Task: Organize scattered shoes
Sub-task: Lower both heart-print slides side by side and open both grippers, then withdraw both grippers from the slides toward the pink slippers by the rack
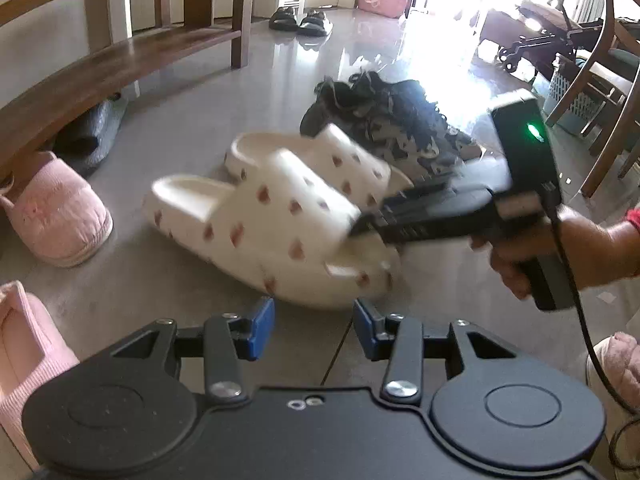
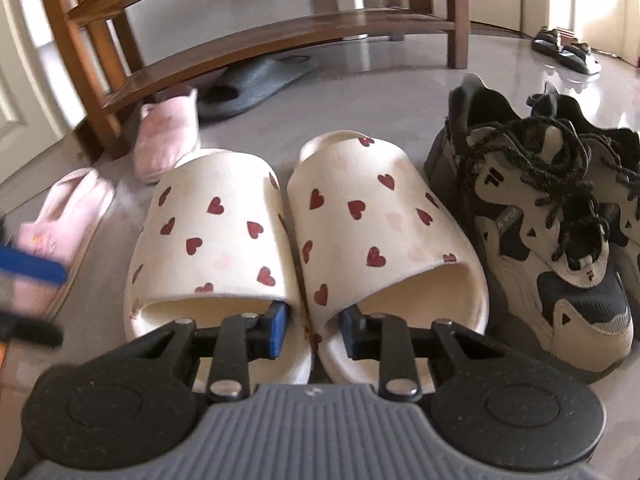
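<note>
The 2 cream foam slides printed with dark red hearts [image 2: 304, 240] sit side by side on the glossy grey floor [image 2: 380, 92], toes toward the camera and inner edges touching. The right gripper [image 2: 313, 330] reaches into the toe openings with 1 blue-padded finger [image 2: 278, 330] in each slide, so that the 2 adjoining inner walls lie between its jaws. This looks like a pinch meant to carry both slides as a pair in a single lift. The jaws have narrowed onto those walls; the pads seem to press them together, though firm contact is hard to confirm.

Just right of the slides stands a pair of beige and black laced trainers [image 2: 560, 216], already lined up. That suggests a row is being built in front of the brown wooden shoe rack [image 2: 280, 36].

The left gripper [image 1: 314, 326] hovers near the floor beside the slides, jaws apart and holding nothing, probably waiting for the next shoe. 2 fluffy pink slippers [image 2: 120, 184] lie askew at the rack's foot, and a grey slipper [image 2: 248, 84] rests under its lowest shelf. Black sandals [image 2: 566, 52] stand well apart, near the doorway.
</note>
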`<state>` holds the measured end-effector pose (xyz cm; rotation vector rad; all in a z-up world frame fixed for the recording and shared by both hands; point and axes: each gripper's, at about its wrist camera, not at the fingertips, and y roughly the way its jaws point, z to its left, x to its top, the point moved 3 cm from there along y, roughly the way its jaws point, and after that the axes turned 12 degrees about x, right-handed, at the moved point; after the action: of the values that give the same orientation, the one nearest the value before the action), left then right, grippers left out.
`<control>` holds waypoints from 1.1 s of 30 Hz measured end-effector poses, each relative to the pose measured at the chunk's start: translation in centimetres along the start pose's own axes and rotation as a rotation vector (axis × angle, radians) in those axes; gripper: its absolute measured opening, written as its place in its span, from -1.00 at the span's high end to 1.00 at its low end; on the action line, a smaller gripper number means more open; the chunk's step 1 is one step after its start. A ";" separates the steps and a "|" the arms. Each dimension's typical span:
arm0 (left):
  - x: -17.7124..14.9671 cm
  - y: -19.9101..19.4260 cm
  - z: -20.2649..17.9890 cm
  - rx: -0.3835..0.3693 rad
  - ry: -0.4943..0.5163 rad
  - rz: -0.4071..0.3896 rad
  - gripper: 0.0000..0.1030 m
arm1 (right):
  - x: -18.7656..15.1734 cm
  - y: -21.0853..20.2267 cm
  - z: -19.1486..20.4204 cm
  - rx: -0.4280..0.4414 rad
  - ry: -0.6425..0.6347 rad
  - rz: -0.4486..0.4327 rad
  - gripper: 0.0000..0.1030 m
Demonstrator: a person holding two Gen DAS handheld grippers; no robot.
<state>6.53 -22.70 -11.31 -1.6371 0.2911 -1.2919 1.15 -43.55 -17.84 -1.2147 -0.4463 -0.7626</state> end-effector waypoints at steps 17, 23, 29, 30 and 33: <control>-2.5 -2.9 2.0 0.074 -0.027 0.029 0.16 | 3.4 -1.3 -7.9 -0.238 0.061 -0.069 0.27; -4.3 -4.8 5.0 0.146 -0.071 0.095 0.16 | 0.4 -4.3 -5.0 -0.134 0.042 -0.062 0.25; -5.5 -7.6 10.7 0.308 -0.119 0.038 0.15 | 3.1 -3.0 1.6 0.051 -0.064 -0.018 0.25; -5.4 -7.7 11.6 0.326 -0.111 0.021 0.14 | 4.0 -2.6 2.8 0.074 -0.092 -0.007 0.25; -4.8 -6.9 13.8 0.308 -0.070 -0.013 0.12 | 6.3 -1.7 6.3 0.116 -0.190 0.035 0.25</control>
<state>13.64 -8.64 -7.93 -1.4198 0.0356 -1.2190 4.67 -39.59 -10.46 -1.1872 -0.6154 -0.5858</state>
